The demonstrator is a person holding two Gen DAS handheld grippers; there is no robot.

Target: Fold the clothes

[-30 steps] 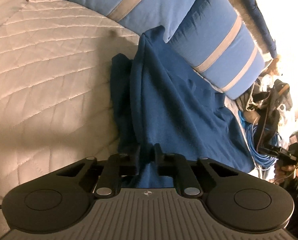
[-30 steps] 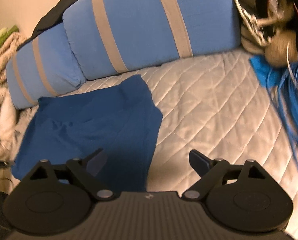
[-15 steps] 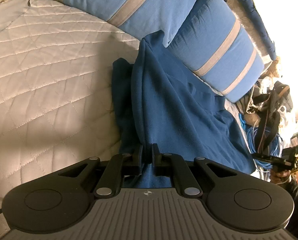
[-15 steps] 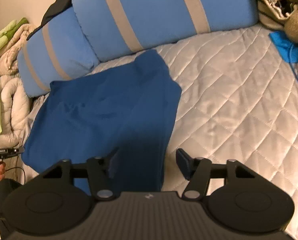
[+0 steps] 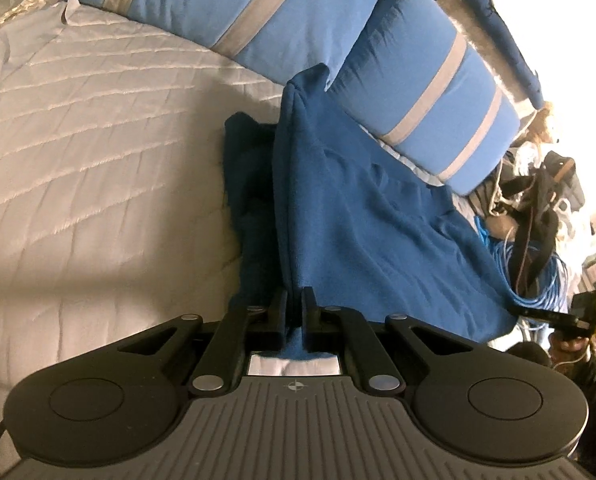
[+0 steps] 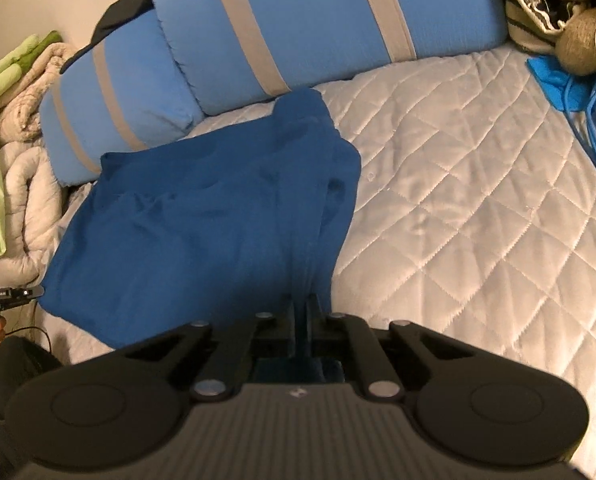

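Blue garment [image 6: 202,220] on the quilted bed [image 6: 478,184], against striped pillows [image 6: 298,20]. Left gripper [image 5: 296,304] and right gripper [image 6: 300,312] each pinch its near edge; cloth's length runs away from both toward the pillows.

Light: warm, dim indoors | glare: white blowout at my left view's upper right | shadow: mine darkens the quilt [image 5: 98,264] | edges: fisheye-bent, dark corners | focus: slightly soft
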